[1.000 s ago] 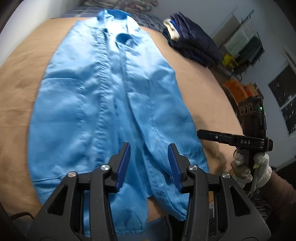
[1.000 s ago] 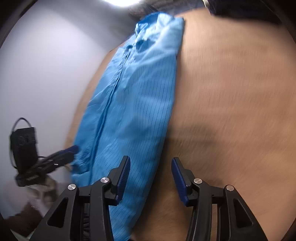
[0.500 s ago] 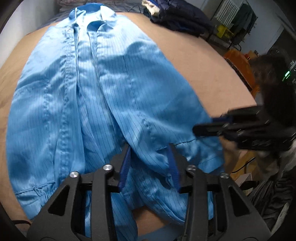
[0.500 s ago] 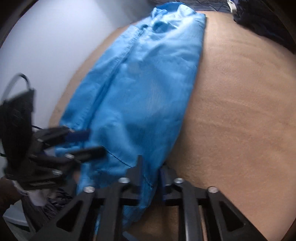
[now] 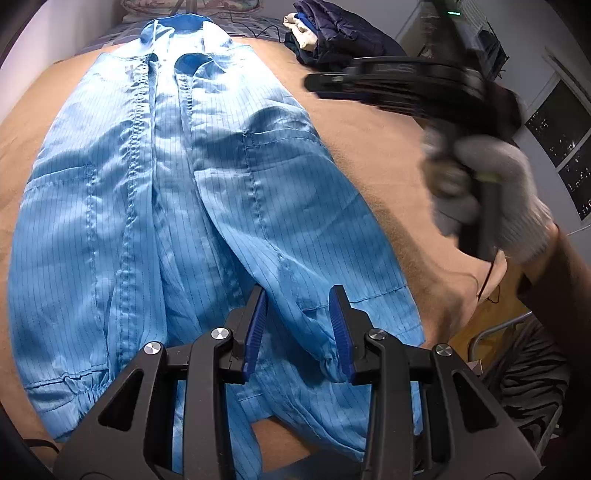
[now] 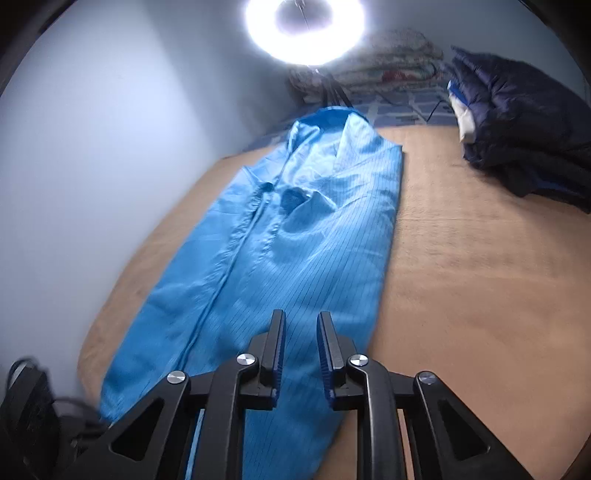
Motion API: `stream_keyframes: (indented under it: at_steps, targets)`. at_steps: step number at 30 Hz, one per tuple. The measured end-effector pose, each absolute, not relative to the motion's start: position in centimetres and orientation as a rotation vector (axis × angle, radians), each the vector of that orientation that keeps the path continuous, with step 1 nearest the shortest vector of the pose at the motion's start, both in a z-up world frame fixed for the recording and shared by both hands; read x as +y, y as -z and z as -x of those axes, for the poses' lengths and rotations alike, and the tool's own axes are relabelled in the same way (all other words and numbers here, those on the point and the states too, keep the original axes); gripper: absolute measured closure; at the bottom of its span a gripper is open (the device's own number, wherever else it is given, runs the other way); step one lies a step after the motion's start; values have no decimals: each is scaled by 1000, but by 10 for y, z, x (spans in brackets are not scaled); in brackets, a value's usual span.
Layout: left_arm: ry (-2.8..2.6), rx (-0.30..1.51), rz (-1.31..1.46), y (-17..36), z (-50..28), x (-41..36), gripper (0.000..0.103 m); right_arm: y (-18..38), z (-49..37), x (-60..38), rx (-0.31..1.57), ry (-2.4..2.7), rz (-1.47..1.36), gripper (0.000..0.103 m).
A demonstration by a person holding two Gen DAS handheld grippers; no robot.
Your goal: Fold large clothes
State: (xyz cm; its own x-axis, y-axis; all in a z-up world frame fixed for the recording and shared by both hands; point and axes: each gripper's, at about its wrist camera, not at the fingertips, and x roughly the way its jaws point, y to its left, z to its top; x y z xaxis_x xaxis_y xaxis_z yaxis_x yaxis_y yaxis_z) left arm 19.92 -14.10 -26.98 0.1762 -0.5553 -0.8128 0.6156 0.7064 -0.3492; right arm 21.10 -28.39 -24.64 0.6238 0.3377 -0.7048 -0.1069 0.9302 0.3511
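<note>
Tan bedding covers the bed (image 5: 369, 155) where your blue lab coat (image 5: 177, 206) lies lengthwise, front up, collar at the far end by the wall and hem toward you. Your left gripper (image 5: 297, 325) hangs over the near end with its jaws apart, a cuffed sleeve end lying between them but not visibly pinched; close only once both pads straddle the cuff. Your right gripper (image 6: 300, 350), held in a gloved hand (image 5: 491, 195), is up off the fabric with its jaws closing on nothing. From here I would judge the next fold wants the hem taken at both sides and carried toward the collar, so bring the right one down to the hem corner on its side and lift evenly, or the slippery cloth will skew. A stack of dark folded clothes (image 6: 517, 136) sits well apart at the far right, out of the way; a ring light (image 6: 304, 26) glares overhead.
</note>
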Motion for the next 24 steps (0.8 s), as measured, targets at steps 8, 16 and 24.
stream_keyframes:
  at_steps: [8, 16, 24]
  targets:
    - [836, 1140, -28, 271, -203, -131, 68, 300, -261, -271, 1002, -162, -144, 91]
    - [840, 1114, 43, 255, -200, -111, 68, 266, -260, -285, 884, -129, -178, 83]
    - [796, 1085, 83, 248, -210, -84, 68, 278, -298, -297, 892, -91, -287, 80]
